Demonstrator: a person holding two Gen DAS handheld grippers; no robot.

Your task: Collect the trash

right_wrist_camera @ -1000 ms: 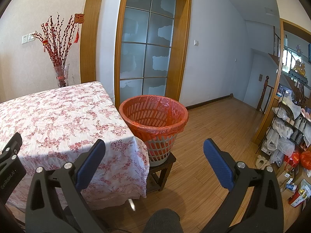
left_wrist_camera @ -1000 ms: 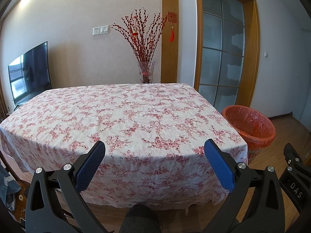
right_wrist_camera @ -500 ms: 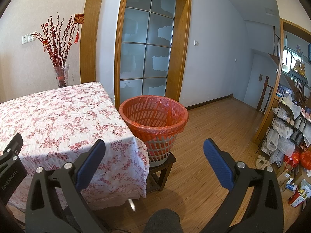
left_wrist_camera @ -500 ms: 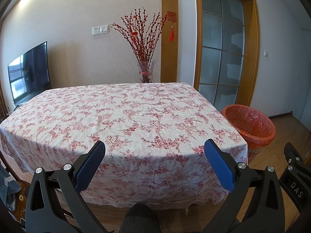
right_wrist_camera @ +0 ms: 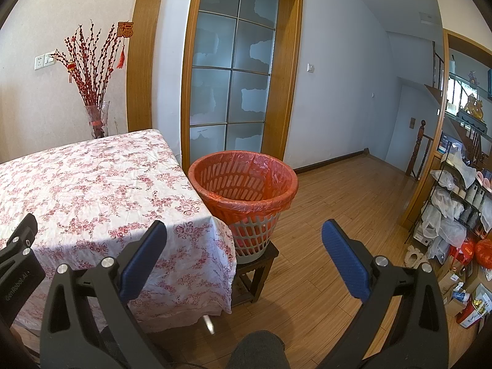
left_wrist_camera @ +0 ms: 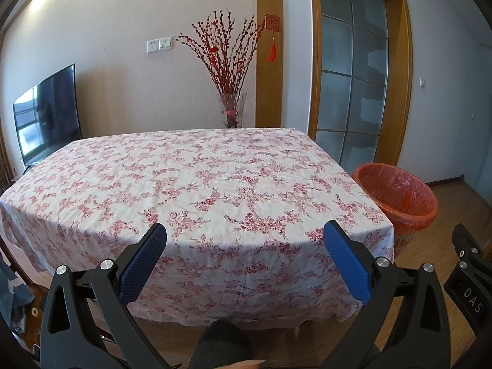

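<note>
Your 2 grippers, left gripper (left_wrist_camera: 244,240) and right gripper (right_wrist_camera: 244,240), gape wide, empty. No trash shows on the floral tablecloth (left_wrist_camera: 190,178). The orange-lined laundry-style wastebasket (right_wrist_camera: 246,196), light, flimsy-lined, sits on a stool (right_wrist_camera: 256,264) beside the table's corner.

Wrist views, perhaps seated; shared table (left_wrist_camera: 215,178)

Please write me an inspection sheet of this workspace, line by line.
Surface: table under a floral cloth, nothing on it.
Job's things: bin with an orange liner, on a stool at the table's corner; no trash seen.
Clutter: boxes and bags on the floor by a shelf.
Grippers: left gripper and right gripper, jaws open, both empty.
Cables: nothing seen.
Surroundings: vase of red branches, TV, glass door.
</note>
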